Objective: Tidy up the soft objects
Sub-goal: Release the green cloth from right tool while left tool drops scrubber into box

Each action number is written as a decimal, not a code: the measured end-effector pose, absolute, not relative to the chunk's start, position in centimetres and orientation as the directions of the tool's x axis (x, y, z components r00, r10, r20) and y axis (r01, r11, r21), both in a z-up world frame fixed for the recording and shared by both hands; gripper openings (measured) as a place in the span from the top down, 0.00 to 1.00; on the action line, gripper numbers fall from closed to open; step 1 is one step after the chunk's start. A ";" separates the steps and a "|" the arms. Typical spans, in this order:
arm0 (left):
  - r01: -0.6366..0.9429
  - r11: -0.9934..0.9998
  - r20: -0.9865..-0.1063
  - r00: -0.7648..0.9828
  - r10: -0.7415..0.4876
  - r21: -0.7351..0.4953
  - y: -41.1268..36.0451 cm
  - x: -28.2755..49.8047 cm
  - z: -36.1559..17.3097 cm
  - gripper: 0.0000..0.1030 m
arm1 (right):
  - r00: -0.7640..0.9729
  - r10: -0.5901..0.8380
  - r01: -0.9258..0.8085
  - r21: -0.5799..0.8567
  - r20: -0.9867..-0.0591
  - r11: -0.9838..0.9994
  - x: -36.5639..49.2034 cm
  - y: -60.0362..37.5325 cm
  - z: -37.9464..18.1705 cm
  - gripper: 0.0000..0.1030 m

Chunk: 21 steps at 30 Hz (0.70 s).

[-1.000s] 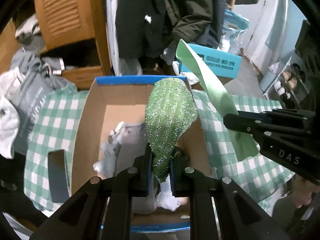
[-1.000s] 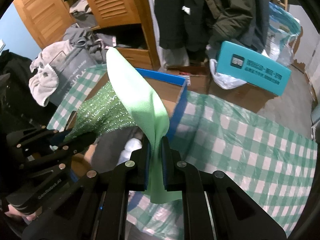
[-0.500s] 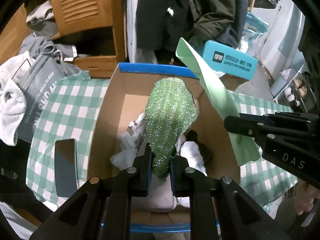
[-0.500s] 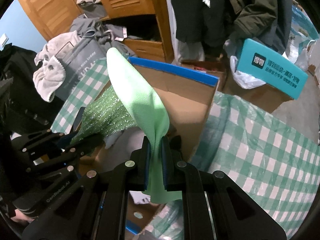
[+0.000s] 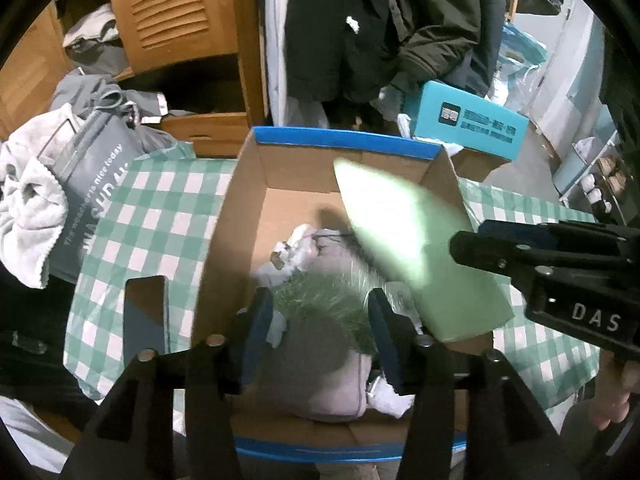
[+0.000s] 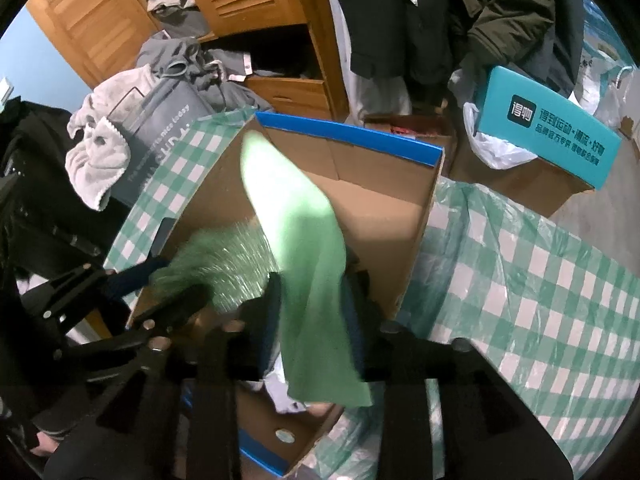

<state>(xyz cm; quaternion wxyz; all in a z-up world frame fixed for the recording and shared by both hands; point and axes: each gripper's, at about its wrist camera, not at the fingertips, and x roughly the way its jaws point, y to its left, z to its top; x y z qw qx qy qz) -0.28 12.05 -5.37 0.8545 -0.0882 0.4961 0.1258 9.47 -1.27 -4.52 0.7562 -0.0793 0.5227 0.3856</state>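
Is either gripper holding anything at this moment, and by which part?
Neither. Both are open: the sparkly green cloth lies loose between the left gripper fingers, the light green cloth between the right gripper fingers, over the cardboard box.

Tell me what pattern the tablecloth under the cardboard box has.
Green and white checks; the tablecloth shows best in the right wrist view.

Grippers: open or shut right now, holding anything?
Left gripper: open, sparkly green cloth loose between its fingers.
Right gripper: open, light green cloth slipping free.
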 end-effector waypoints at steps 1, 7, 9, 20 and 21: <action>-0.305 0.952 -0.870 0.476 0.128 -0.027 12.1 -0.3 -5.3 0.50 | 0.157 0.502 -0.665 0.284 -0.851 0.690 9.5 -1.4 -4.4 0.67; -0.303 0.953 -0.865 0.483 0.133 -0.022 11.8 -0.7 -4.5 0.43 | 0.168 0.515 -0.666 0.289 -0.841 0.688 9.3 -2.4 -3.4 0.67; -0.295 0.955 -0.861 0.491 0.135 -0.018 11.4 -0.8 -4.0 0.39 | 0.175 0.515 -0.663 0.287 -0.839 0.692 9.2 -2.9 -3.0 0.65; -0.241 0.970 -0.836 0.528 0.149 0.021 8.6 -1.5 -1.7 0.22 | 0.234 0.516 -0.663 0.252 -0.824 0.704 8.1 -5.8 -0.9 0.45; -0.241 0.971 -0.837 0.530 0.137 0.007 8.5 -1.6 -1.6 0.22 | 0.242 0.513 -0.662 0.247 -0.823 0.708 8.0 -6.2 -0.7 0.42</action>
